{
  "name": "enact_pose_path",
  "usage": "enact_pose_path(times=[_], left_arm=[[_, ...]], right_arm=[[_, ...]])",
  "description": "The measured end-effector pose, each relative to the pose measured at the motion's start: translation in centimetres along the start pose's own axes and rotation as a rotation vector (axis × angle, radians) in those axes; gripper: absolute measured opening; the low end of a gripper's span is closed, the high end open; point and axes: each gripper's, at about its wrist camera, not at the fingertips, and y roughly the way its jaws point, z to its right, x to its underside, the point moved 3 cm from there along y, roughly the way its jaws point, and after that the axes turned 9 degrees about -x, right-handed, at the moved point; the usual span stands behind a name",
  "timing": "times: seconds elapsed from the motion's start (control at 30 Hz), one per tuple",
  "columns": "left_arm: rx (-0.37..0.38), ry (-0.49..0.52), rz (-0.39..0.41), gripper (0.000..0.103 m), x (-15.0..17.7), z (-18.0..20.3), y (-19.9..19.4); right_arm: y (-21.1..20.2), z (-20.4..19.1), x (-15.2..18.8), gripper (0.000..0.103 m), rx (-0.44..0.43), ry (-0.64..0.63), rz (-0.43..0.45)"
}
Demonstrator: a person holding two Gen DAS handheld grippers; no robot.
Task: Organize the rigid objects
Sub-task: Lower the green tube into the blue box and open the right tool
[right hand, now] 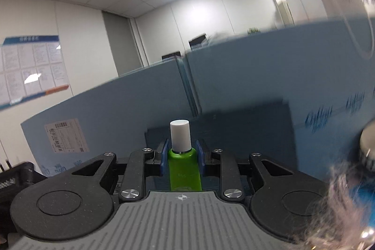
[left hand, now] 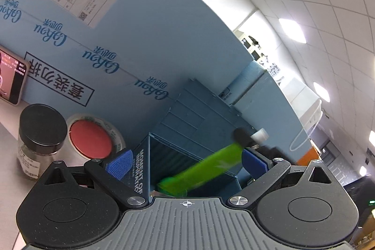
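My right gripper (right hand: 182, 157) is shut on a green bottle (right hand: 184, 171) with a white cap (right hand: 180, 136), held upright in front of a dark blue box (right hand: 246, 128). The same green bottle (left hand: 201, 170), blurred and tilted, shows in the left wrist view over the open dark blue box (left hand: 194, 118). My left gripper (left hand: 187, 161) is open around that box's opening; its blue pads (left hand: 119, 164) stand wide apart and hold nothing.
A large light blue carton (left hand: 117, 34) stands behind. A glass jar with a black lid (left hand: 41, 132) and a tape roll with a red centre (left hand: 93, 136) stand on the table at left. A phone (left hand: 11, 76) leans on the carton. A furry object (right hand: 339, 200) is at right.
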Motion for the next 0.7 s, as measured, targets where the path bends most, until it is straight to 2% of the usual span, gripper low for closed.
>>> enact_pose_path(times=[0.2, 0.37, 0.47, 0.63, 0.7], left_arm=[[-0.013, 0.008, -0.008, 0.100, 0.1, -0.2, 0.3], [-0.014, 0.018, -0.014, 0.100, 0.3, -0.1, 0.6], [-0.010, 0.020, -0.018, 0.100, 0.3, 0.0, 0.6], [-0.006, 0.023, -0.020, 0.100, 0.3, 0.1, 0.6], [-0.006, 0.027, -0.024, 0.100, 0.3, 0.2, 0.8]], right_arm=[[0.6, 2.1, 2.2, 0.023, 0.008, 0.140, -0.062], [0.3, 3.7, 3.2, 0.023, -0.032, 0.268, -0.123], [0.0, 3.7, 3.4, 0.023, -0.060, 0.279, -0.165], [-0.4, 4.6, 3.5, 0.024, -0.005, 0.282, -0.208], [-0.5, 4.5, 3.4, 0.025, 0.025, 0.243, -0.219]])
